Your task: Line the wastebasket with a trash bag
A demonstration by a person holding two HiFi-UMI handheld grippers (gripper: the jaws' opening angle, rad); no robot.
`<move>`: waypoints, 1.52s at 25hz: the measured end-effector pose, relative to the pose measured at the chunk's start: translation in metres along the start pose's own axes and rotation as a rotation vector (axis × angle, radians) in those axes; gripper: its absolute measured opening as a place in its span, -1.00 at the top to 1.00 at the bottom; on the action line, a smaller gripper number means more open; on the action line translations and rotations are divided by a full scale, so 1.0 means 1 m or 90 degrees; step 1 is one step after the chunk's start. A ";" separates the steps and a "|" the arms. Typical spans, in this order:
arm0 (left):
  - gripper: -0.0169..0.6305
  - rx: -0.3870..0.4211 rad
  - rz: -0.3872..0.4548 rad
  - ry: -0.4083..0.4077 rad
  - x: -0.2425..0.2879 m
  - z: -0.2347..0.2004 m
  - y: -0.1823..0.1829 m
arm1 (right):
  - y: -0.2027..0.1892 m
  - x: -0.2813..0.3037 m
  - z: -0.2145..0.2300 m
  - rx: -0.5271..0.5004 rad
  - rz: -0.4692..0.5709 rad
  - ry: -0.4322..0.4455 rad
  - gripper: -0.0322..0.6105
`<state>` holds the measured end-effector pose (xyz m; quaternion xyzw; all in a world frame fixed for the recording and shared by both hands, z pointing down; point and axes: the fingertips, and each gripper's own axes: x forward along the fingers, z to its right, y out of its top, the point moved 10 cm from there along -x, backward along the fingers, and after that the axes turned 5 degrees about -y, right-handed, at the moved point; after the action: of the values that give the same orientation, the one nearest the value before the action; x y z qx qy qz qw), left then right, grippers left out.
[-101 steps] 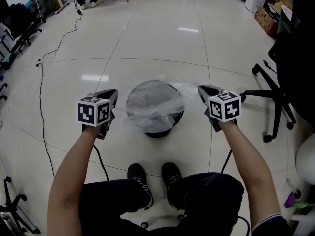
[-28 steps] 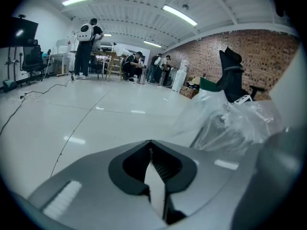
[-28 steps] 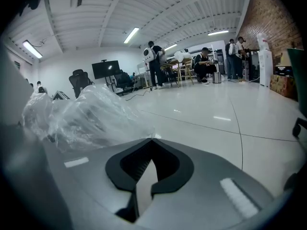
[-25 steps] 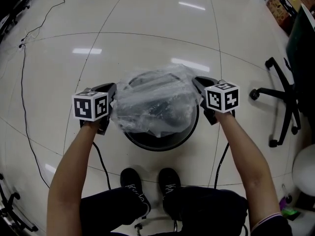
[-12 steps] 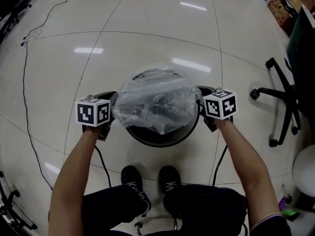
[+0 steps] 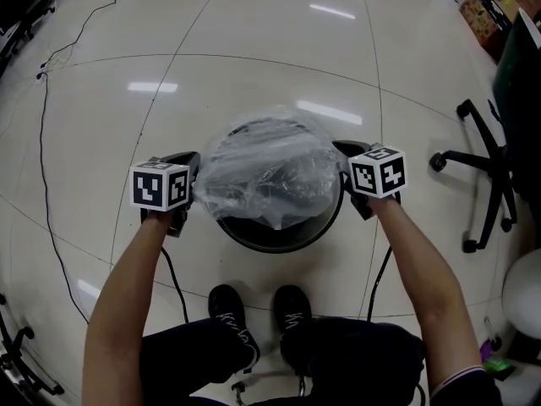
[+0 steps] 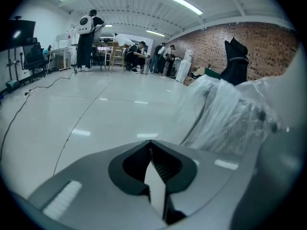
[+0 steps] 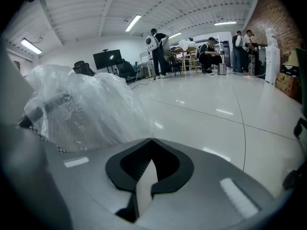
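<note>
A round black wastebasket stands on the floor in front of the person's feet. A clear trash bag is stretched over its mouth and bulges up, hiding most of the rim. My left gripper is at the bag's left edge and my right gripper at its right edge, each shut on the film. In the left gripper view the shut jaws have the bag rising at the right. In the right gripper view the jaws are shut, with the bag at the left.
A black office chair stands at the right and a white rounded object at the lower right. A cable runs over the floor at the left. The person's shoes are just behind the basket. People stand at far desks.
Since four seconds ago both grippers have carried the bag down over the basket's mouth. Over the last second the bag and grippers have barely shifted.
</note>
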<state>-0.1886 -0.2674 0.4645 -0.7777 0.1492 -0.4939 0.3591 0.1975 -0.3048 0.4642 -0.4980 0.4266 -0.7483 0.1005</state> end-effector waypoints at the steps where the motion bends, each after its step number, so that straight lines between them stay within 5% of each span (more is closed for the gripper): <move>1: 0.91 0.002 0.002 0.002 0.001 -0.001 0.003 | 0.003 0.002 0.000 -0.002 0.003 -0.001 0.89; 24: 0.91 -0.003 0.019 0.061 0.011 -0.029 0.032 | 0.043 0.022 0.019 -0.005 0.031 -0.054 0.89; 38: 0.91 -0.043 0.001 0.047 -0.015 -0.005 -0.020 | -0.014 -0.013 -0.001 0.023 0.012 -0.023 0.89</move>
<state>-0.2023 -0.2466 0.4696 -0.7707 0.1795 -0.5167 0.3269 0.2067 -0.2881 0.4658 -0.5053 0.4156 -0.7460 0.1242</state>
